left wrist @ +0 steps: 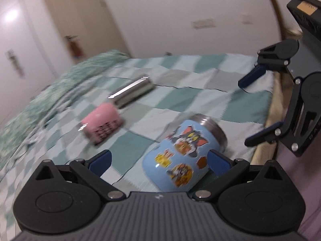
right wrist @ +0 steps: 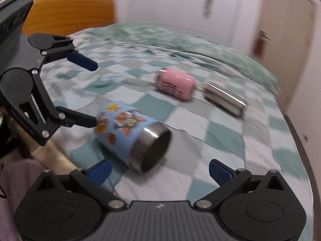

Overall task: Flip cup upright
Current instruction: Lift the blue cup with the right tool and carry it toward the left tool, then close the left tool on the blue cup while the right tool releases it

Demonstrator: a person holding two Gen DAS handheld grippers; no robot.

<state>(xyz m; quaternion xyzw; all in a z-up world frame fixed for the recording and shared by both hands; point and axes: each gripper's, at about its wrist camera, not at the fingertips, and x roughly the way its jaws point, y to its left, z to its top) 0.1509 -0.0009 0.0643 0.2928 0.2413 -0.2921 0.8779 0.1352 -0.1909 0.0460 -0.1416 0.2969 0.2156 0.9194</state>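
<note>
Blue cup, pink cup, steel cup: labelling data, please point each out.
blue cup point(right wrist: 124, 128): right wrist view, stickered side wall.
pink cup point(right wrist: 176, 86): right wrist view, side wall.
steel cup point(left wrist: 134, 92): left wrist view, shiny side.

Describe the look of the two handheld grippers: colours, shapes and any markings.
Both match. The left gripper and right gripper have matte black linkage arms with silver pivot pins, round black side housings, a ribbed dark grey body and blue finger pads. A small tan label sits on the right unit's back plate. No cables or sleeves are visible.

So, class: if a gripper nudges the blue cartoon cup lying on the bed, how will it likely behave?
The blue cup lies on its side, so it would probably roll. Its steel rim suggests it is rigid, perhaps slippery. The soft checked bedspread may damp rolling.
</note>
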